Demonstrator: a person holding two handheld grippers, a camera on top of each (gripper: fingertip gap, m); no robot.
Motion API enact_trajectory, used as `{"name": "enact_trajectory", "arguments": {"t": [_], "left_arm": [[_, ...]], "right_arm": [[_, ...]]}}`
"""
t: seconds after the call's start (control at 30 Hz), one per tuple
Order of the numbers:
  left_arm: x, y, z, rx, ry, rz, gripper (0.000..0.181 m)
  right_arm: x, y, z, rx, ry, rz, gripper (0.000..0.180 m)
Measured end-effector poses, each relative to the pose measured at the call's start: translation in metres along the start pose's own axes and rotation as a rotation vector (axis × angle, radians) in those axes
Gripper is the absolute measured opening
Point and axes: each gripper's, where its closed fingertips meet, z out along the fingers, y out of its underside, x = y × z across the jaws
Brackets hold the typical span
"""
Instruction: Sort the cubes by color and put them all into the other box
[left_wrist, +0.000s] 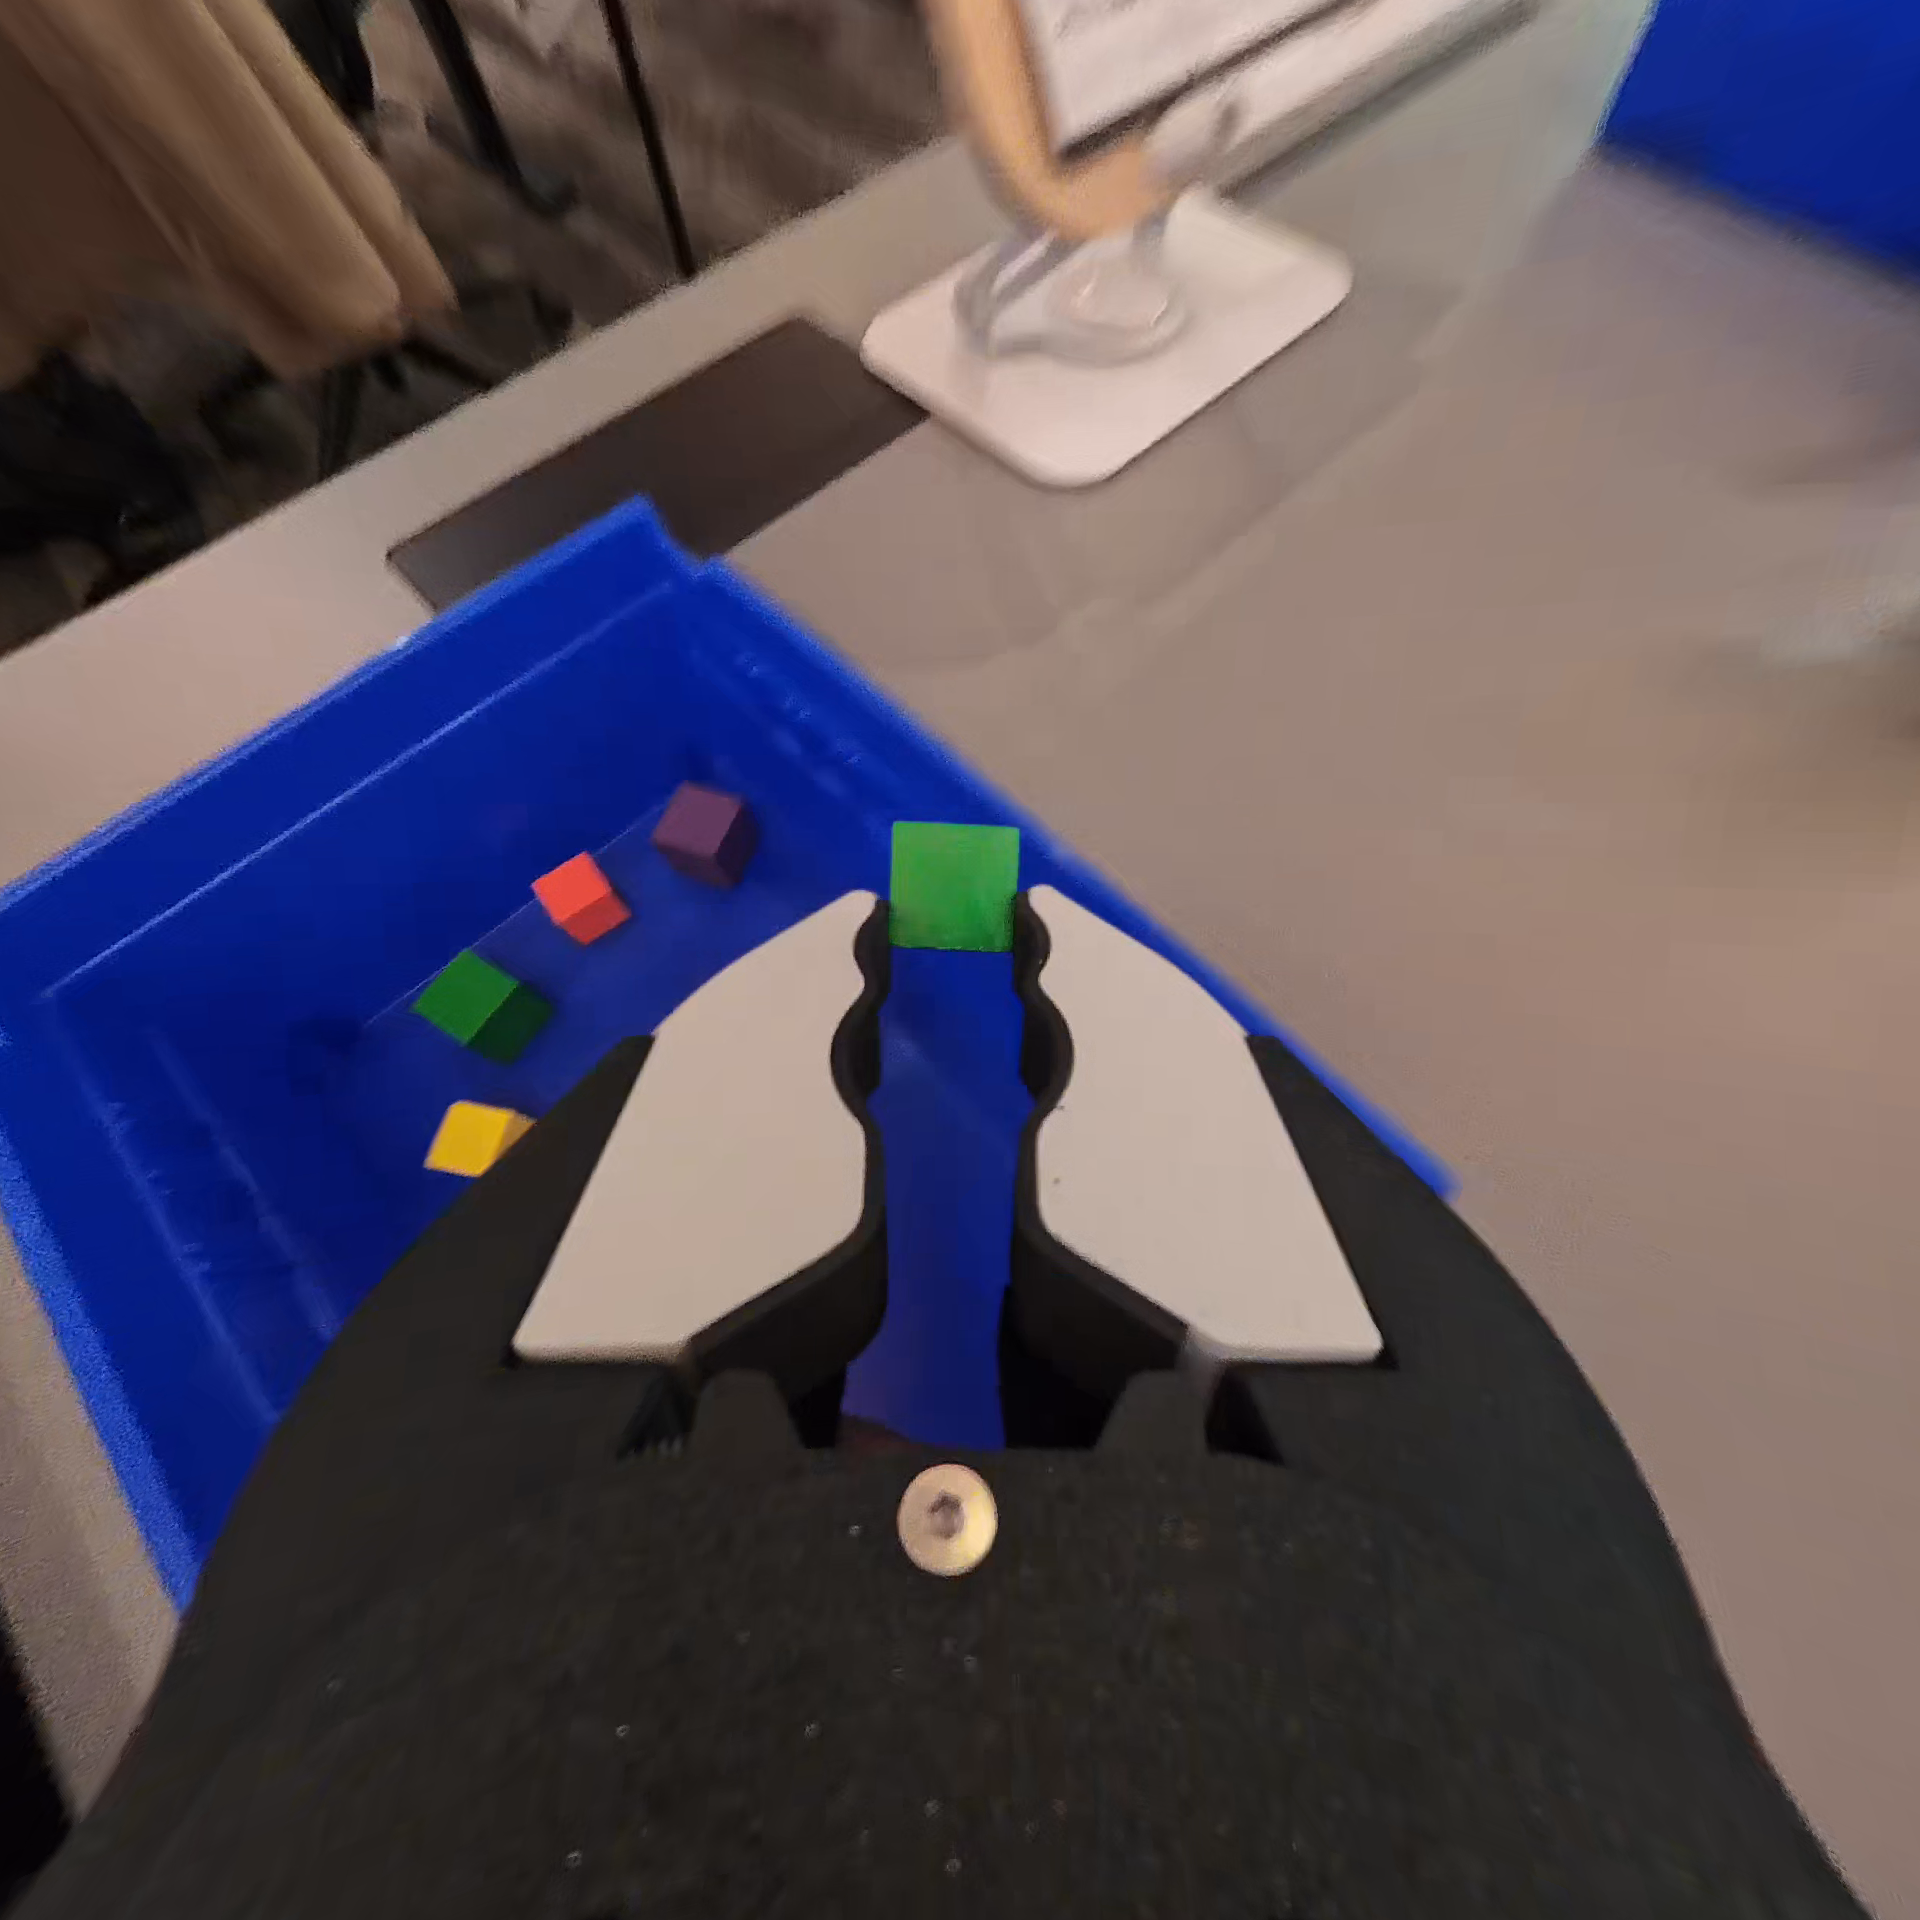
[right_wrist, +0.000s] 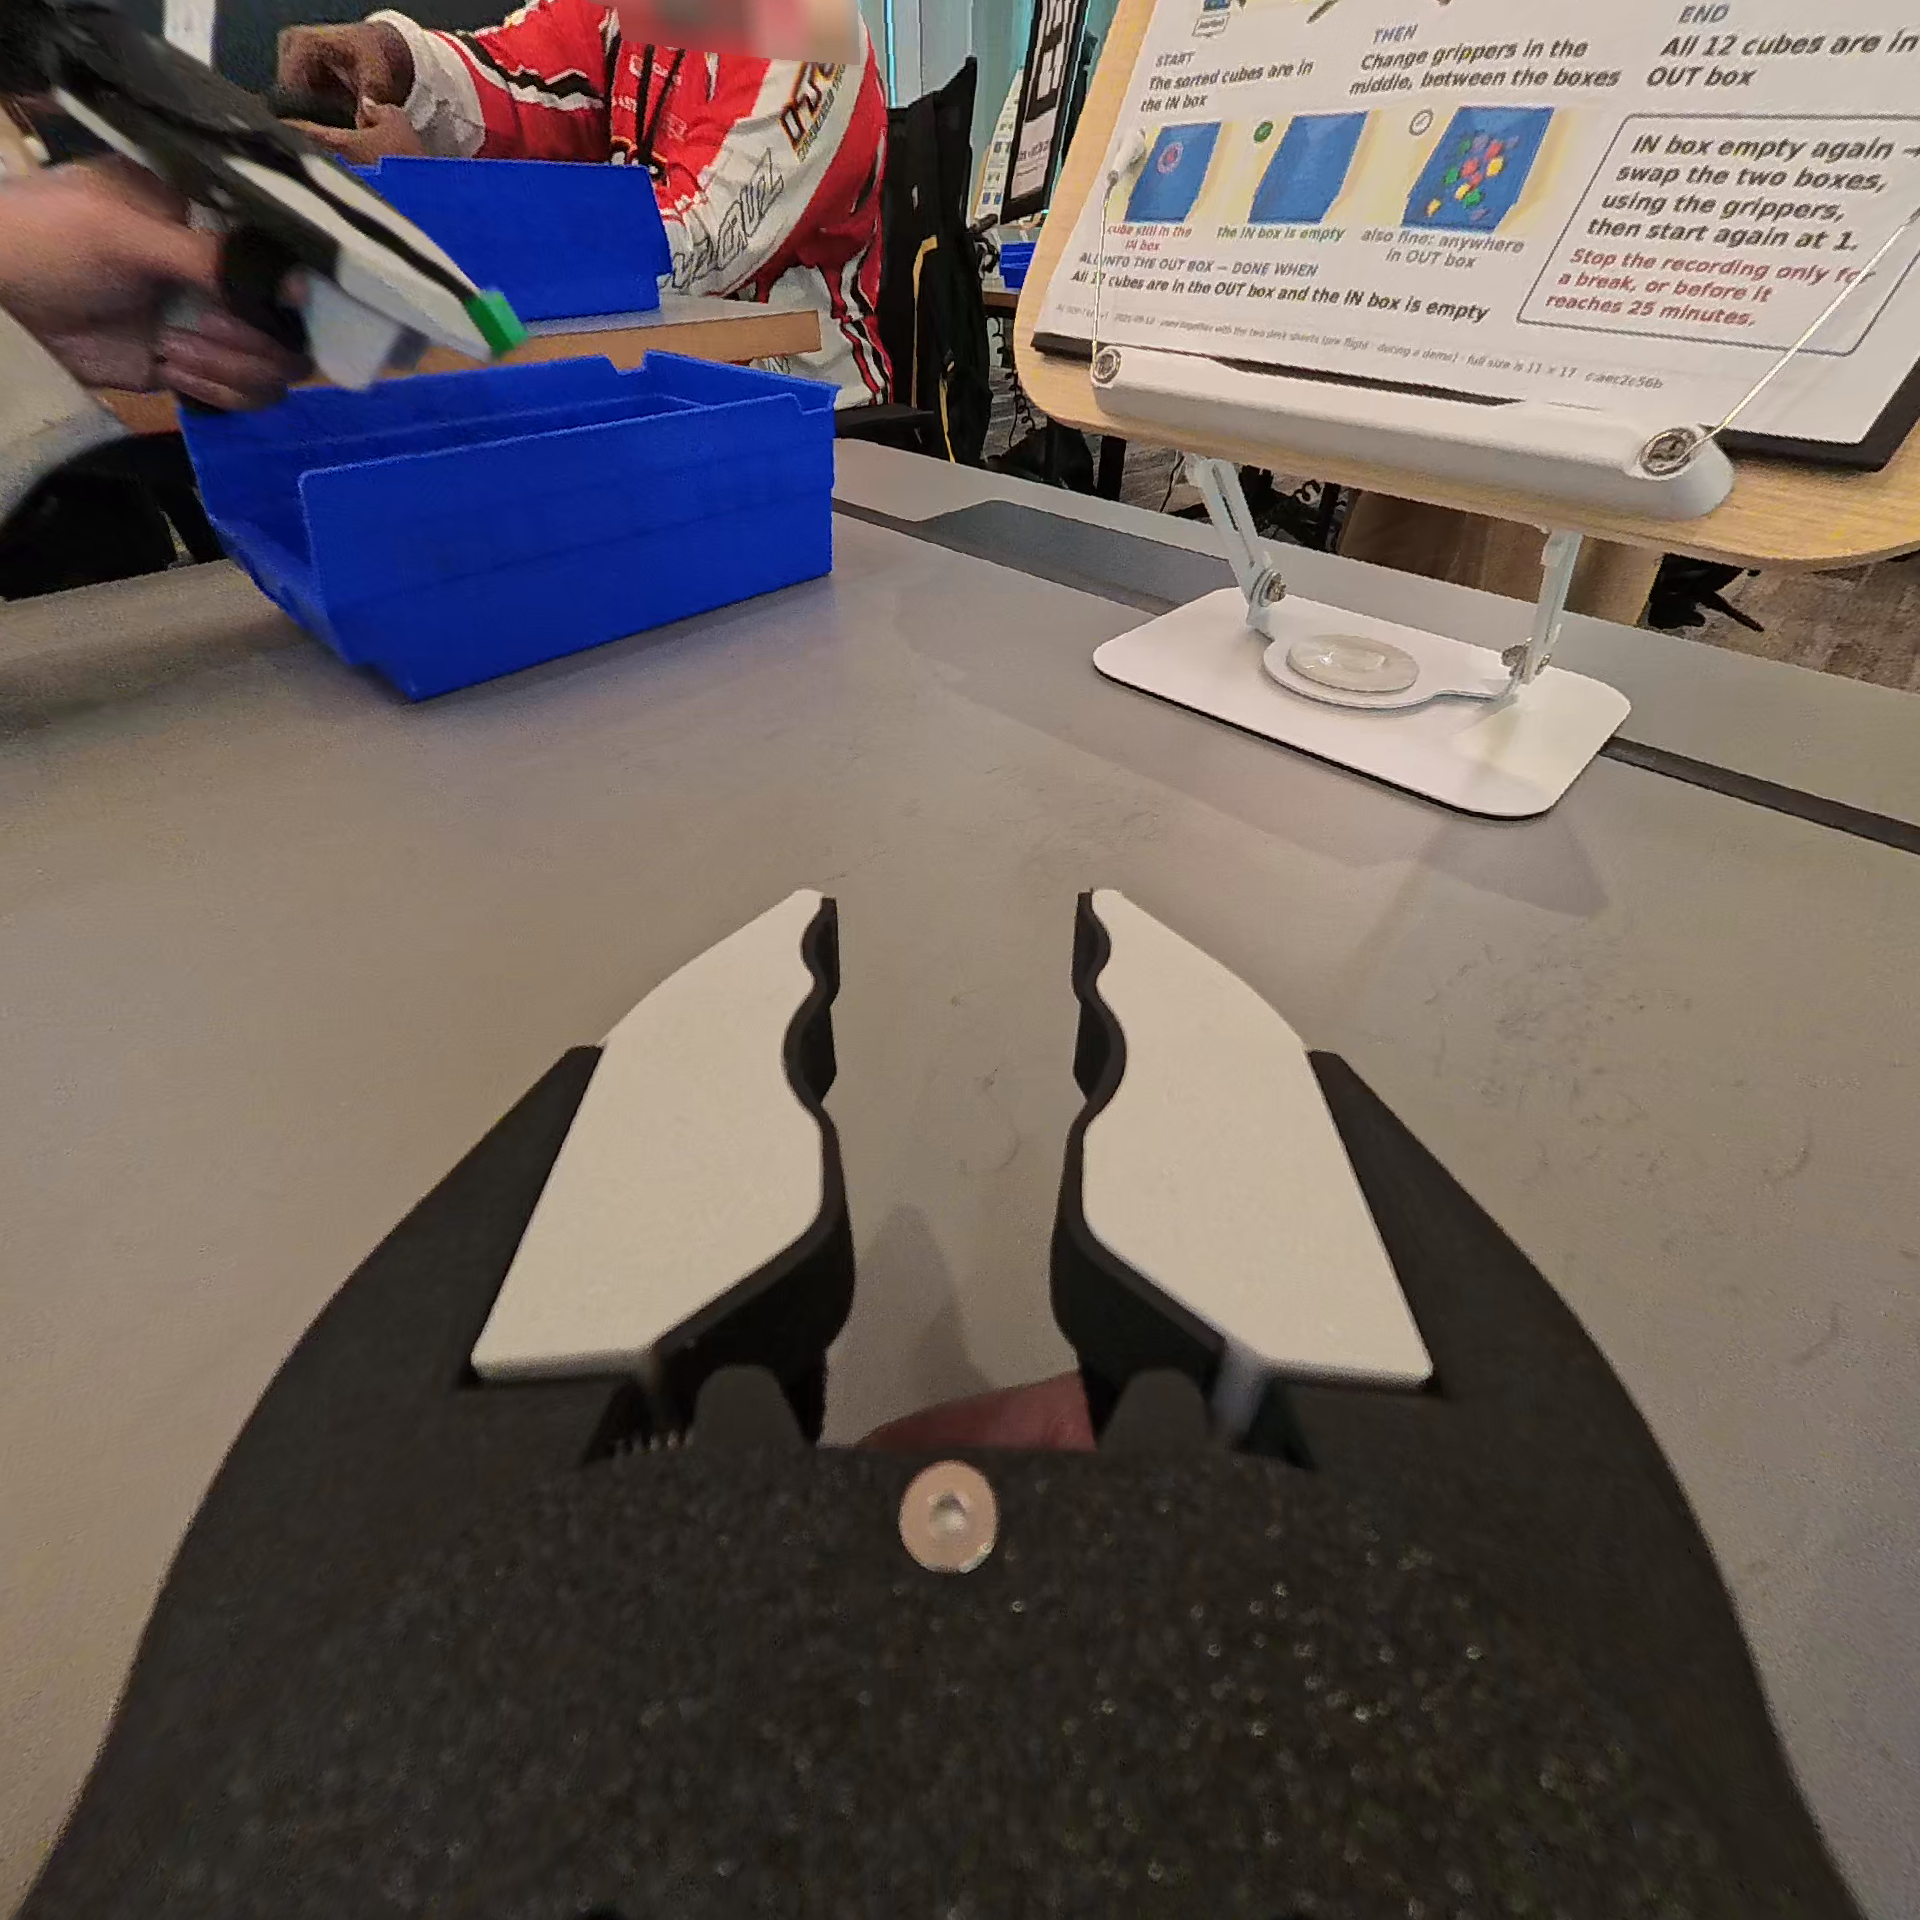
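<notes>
Your workspace is a wide grey table (right_wrist: 1039, 831), matte and faintly scuffed, with a dark strip running along its far side. Beyond it the room shows patterned carpet, tan curtains in the left wrist view, and another desk where a person in a red and white jersey (right_wrist: 727, 135) sits behind another blue bin (right_wrist: 540, 229).

On your table a white stand (right_wrist: 1371, 696) holds up a wooden board with a printed instruction sheet (right_wrist: 1507, 187), off to the right. To the left sits the blue box (right_wrist: 540, 530), with open top and stepped walls.

Your left gripper (left_wrist: 953, 904) hovers above that box near its right wall (left_wrist: 810, 717), tilted downward, its jaws clamped on a bright green cube (left_wrist: 954, 885) held right at the tips. From the right wrist view you can see that cube (right_wrist: 501, 320) poking out above the box's rim.

Your right gripper (right_wrist: 954, 914) sits low over bare table, well apart from the box, with its jaws apart and nothing between them.

On the box floor lie four loose cubes in a rough row, apart from one another: a purple cube (left_wrist: 704, 833), a red cube (left_wrist: 580, 896), a dark green cube (left_wrist: 480, 1004) and a yellow cube (left_wrist: 473, 1138), the last partly hidden by your left gripper's body.
</notes>
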Motion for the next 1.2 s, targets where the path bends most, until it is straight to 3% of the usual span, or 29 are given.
{"name": "enact_trajectory", "arguments": {"t": [0.13, 0.33, 0.53, 0.8, 1.07, 1.2], "left_arm": [[0.063, -0.02, -0.017, 0.142, 0.05, 0.029, 0.022], [0.143, -0.042, -0.002, 0.222, 0.162, 0.077, 0.022], [0.223, -0.097, 0.022, 0.342, 0.549, -0.114, 0.022], [0.307, -0.135, 0.08, 0.256, 1.026, -0.456, 0.022], [0.347, -0.132, 0.104, 0.164, 1.225, -0.58, 0.022], [0.353, -0.128, 0.109, 0.13, 1.254, -0.608, 0.022]], "right_arm": [[0.0, -0.003, -0.005, 0.012, -0.013, 0.008, 0.042], [-0.001, -0.004, -0.008, 0.019, -0.032, 0.015, 0.041], [-0.015, -0.023, -0.007, 0.053, -0.125, -0.106, 0.042], [-0.039, -0.081, 0.001, 0.214, -0.18, -0.647, 0.041], [-0.038, -0.08, 0.011, 0.231, -0.129, -0.78, 0.04], [-0.036, -0.073, 0.014, 0.213, -0.128, -0.781, 0.025]]}}
